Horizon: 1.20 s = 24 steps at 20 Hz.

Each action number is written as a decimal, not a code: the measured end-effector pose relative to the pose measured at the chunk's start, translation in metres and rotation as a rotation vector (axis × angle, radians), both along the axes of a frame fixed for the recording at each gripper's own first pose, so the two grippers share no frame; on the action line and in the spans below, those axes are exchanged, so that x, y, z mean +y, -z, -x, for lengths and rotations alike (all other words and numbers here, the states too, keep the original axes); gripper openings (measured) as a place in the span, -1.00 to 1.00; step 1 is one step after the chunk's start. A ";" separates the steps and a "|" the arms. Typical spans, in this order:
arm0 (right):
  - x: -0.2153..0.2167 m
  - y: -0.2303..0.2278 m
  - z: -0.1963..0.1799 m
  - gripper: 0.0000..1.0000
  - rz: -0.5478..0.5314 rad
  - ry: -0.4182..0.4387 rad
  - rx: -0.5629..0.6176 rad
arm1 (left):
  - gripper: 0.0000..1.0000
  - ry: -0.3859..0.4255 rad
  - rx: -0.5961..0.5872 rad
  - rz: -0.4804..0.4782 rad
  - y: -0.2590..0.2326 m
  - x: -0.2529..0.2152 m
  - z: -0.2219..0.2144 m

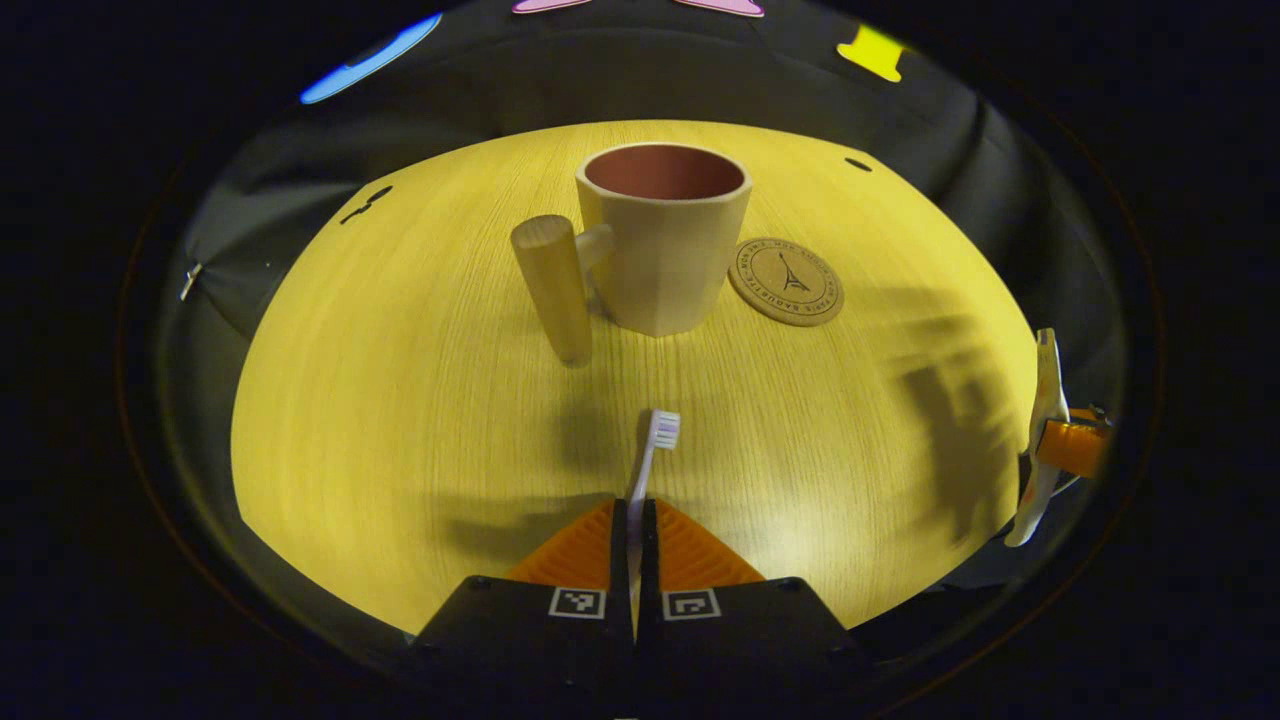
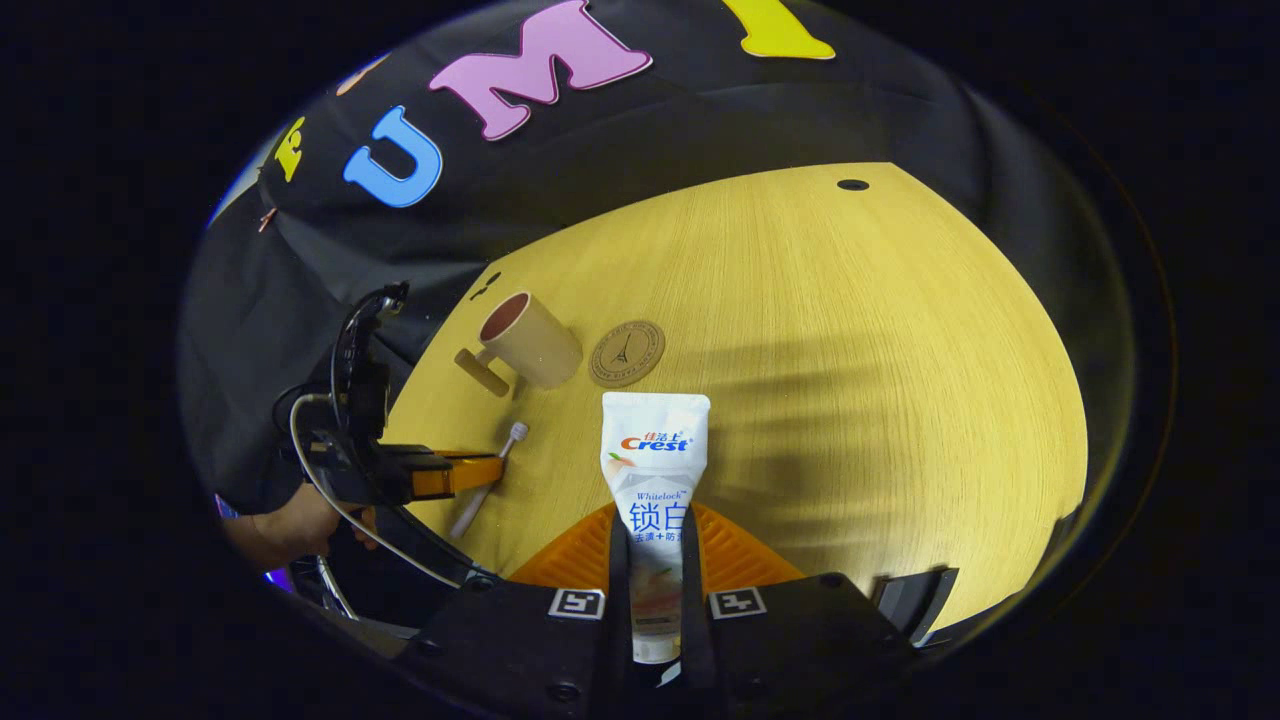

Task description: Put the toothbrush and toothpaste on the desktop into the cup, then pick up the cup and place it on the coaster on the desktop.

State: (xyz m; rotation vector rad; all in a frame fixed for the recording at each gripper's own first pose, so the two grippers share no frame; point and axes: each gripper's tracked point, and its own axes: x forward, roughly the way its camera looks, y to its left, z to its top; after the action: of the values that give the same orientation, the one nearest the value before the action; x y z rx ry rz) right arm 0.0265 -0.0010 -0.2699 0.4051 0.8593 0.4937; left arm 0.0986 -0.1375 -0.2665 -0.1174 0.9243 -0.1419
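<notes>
The cup (image 1: pixel 664 240) stands empty; left hand-held gripper (image 1: pixel 634 520) clamps the toothbrush (image 1: pixel 650 455), right hand-held gripper (image 2: pixel 655 560) the toothpaste (image 2: pixel 654 480).

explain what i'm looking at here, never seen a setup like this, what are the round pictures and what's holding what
A person holds a two-finger hand-held gripper in each hand; a fisheye camera rides on each one, giving the two round pictures. In the left gripper view, the left hand-held gripper is shut on a toothbrush. In the right gripper view, the right hand-held gripper is shut on a toothpaste tube. On the wooden desktop stand an empty cup with a handle and, beside it, a round coaster.
</notes>
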 end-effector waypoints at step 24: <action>0.188 -0.173 -0.158 -0.55 -0.231 0.052 -0.478 | -0.87 0.061 -0.523 0.402 -0.220 0.080 0.078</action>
State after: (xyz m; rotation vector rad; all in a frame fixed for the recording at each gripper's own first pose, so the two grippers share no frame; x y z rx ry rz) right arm 0.1841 0.1873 -0.0972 0.4935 0.3296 0.6130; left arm 0.0205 -0.0571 -0.0465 -0.4044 0.3674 -0.3948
